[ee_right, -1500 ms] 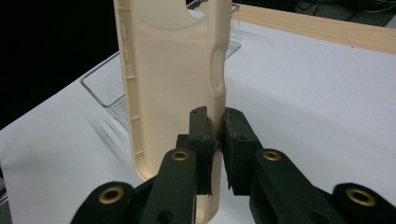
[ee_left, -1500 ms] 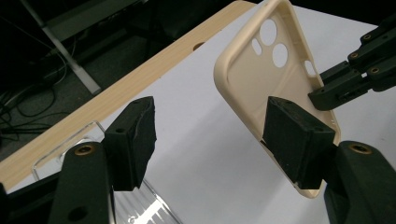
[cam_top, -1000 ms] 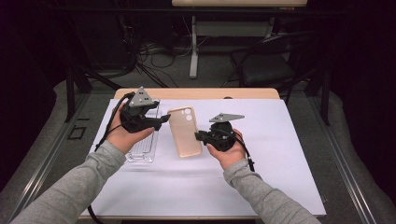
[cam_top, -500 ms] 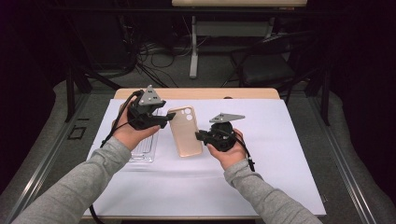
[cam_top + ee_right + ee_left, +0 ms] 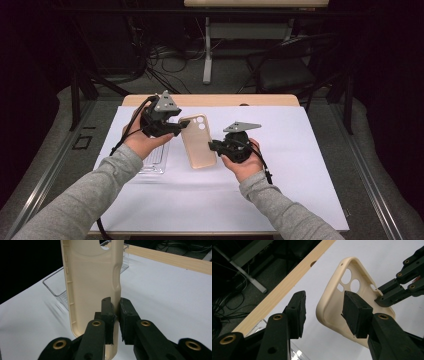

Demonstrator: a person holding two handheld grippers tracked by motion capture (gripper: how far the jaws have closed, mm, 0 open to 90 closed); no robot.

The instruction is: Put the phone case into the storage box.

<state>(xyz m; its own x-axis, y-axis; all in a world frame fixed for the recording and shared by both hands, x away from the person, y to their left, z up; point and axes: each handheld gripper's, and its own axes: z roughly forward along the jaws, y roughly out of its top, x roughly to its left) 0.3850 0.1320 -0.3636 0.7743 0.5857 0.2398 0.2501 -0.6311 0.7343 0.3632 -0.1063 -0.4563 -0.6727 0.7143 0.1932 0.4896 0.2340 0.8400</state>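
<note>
Cream plastic, smooth and matte, makes up the case [image 5: 198, 140], a thin shell with rounded corners, a raised rim and round camera cut-outs near its far end. It is held off the desk [image 5: 300, 150] between the two hands, its hollow side up in the left gripper view [image 5: 352, 297].

The right gripper [image 5: 216, 146] has its jaws clamped on one long edge of the case, near the end closer to the person; in the right gripper view [image 5: 115, 315] the rim sits pinched between the two black pads.

A second ago the case lay flatter and more squarely between the hands. Since then the left gripper [image 5: 181, 125] has risen and come in toward the case's far corner, and the case has tilted with it. The left jaws stand apart, one pad over the hollow of the case and the other outside its rim, so they straddle the edge without gripping yet. I judge that a second grip is about to be taken, which would let the case be passed across or turned.

A clear tray [image 5: 155, 160] of ribbed, glossy plastic lies on the white sheet [image 5: 280, 200] under the left hand [image 5: 142, 142]. The desk's wooden edge shows beyond.
</note>
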